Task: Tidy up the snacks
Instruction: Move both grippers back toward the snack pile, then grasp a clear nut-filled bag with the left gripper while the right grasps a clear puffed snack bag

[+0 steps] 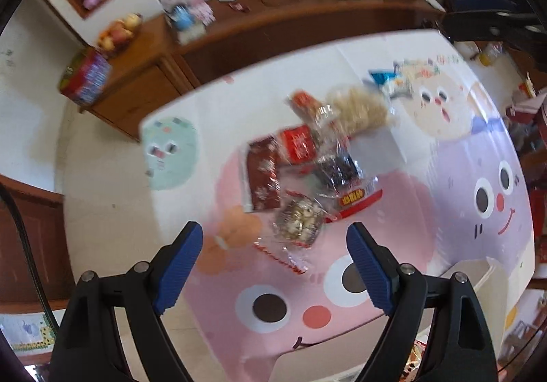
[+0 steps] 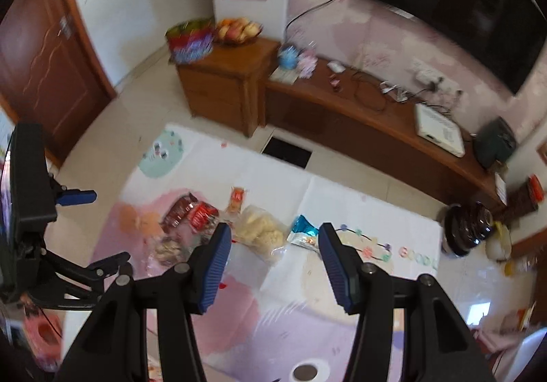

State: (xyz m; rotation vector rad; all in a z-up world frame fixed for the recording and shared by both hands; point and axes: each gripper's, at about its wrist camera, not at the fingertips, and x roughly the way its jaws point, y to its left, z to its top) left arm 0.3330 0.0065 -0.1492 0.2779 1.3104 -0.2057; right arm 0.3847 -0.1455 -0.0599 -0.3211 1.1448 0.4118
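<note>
Looking through the left wrist view: the left gripper (image 1: 275, 265) points steeply down over a cartoon-print mat (image 1: 427, 211) spread on the floor. Its blue pads (image 1: 179, 265) stand wide apart, with nothing between them. The snack pile (image 1: 307, 163) lies at 12 o'clock from the fingertips, near the frame centre, clear of both pads. Pile contents: a dark red packet (image 1: 261, 176) at the 9 o'clock edge, a bright red packet (image 1: 297, 142) just beside it, a clear bag of pale puffed pieces (image 1: 357, 108) toward 1 o'clock, and a clear-wrapped nut cluster (image 1: 299, 219) nearest the pads. A blue-and-white packet (image 1: 393, 81) sits further out at 1 o'clock. Frame is motion-blurred, so labels are unreadable. A wooden sideboard (image 1: 273, 26) runs along the far wall at 12 o'clock. Part of the other tool shows at 2 o'clock.

Right wrist view: the right gripper (image 2: 273, 265) also tilts down over the mat, pads (image 2: 213, 265) partly spread, gripping nothing. The pale puffed bag (image 2: 259, 228) lies at 12 o'clock, just past the fingertips. The red packets (image 2: 191, 211) lie at 10 o'clock, and the blue-and-white packet (image 2: 304, 228) lies at 1 o'clock. The left tool's body (image 2: 27, 183) fills the 9 o'clock edge. A fruit basket (image 2: 237, 29) stands on the sideboard at 12 o'clock.
</note>
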